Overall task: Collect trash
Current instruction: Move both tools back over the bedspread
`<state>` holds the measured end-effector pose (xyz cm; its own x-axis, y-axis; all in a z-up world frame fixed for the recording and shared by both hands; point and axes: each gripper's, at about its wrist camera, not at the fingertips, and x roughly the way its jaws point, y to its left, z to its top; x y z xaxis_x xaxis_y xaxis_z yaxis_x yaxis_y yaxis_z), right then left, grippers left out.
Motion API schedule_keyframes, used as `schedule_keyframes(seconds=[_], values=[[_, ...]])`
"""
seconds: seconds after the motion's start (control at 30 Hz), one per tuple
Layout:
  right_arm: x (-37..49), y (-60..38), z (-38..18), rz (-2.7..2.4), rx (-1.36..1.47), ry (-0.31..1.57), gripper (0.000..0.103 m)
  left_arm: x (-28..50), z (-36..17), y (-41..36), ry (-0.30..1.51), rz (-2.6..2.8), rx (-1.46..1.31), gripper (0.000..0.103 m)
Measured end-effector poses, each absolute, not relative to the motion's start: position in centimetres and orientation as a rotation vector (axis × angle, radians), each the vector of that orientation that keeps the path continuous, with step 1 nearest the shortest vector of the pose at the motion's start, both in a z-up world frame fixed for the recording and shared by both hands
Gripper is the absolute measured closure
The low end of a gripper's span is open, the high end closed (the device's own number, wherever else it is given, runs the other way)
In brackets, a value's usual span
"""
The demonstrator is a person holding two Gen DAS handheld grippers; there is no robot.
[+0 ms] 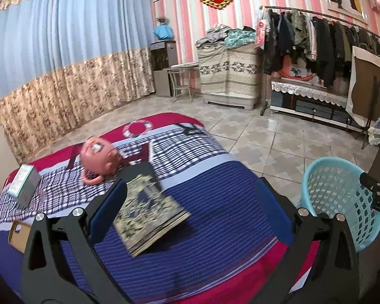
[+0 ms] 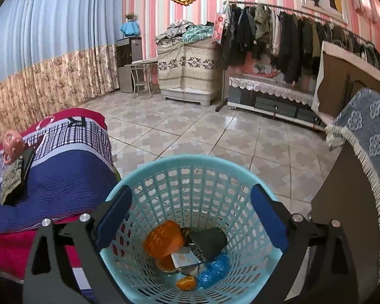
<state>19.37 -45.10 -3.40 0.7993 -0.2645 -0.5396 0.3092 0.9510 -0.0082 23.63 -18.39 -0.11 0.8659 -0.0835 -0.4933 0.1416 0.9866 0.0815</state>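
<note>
The right gripper [image 2: 191, 217] hangs spread and empty over the mouth of the pale blue perforated plastic wastebasket [image 2: 190, 172], which stands upright on the tiled floor [image 2: 190, 126] just beside the bed with the red, white and navy striped cover [image 1: 202, 190]. Orange wrappers, a dark foil packet and a crumpled blue bag [image 2: 215, 268] lie at its bottom. The left gripper [image 1: 190, 197] is also spread, holding nothing, above the bed. Below it lies a flat patterned booklet [image 1: 149, 210], its long axis running from the pink plastic doll head [image 1: 98, 157] toward the camera.

Risks, as I judge them: a finger could catch the light basket's rim and tip it; the booklet, thin and flat on soft bedding, may slip a pinch; keepsakes could be mistaken for trash.
</note>
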Motion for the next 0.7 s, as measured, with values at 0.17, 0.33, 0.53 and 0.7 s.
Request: schedule_keyframes(seconds=[0.17, 0.33, 0.53, 0.7], values=[[19.8, -43.8, -3.4, -0.296, 0.046, 0.574, 0.008, 22.6, -0.5, -15.0, 0.508, -0.071, 0.108, 0.006], [20.1, -43.1, -3.2, -0.293, 0.045, 0.571, 0.008, 21.6, -1.7, -10.7, 0.533, -0.012, 0.092, 0.006], [20.5, -40.5, -2.3, -0.265, 0.02, 0.533, 0.008, 21.4, -2.7, -5.4, 0.564, 0.087, 0.061, 0.006], [21.1, -36.7, -1.7, -0.199, -0.004, 0.51, 0.007, 21.2, -2.8, -1.2, 0.564, 0.158, -0.009, 0.006]])
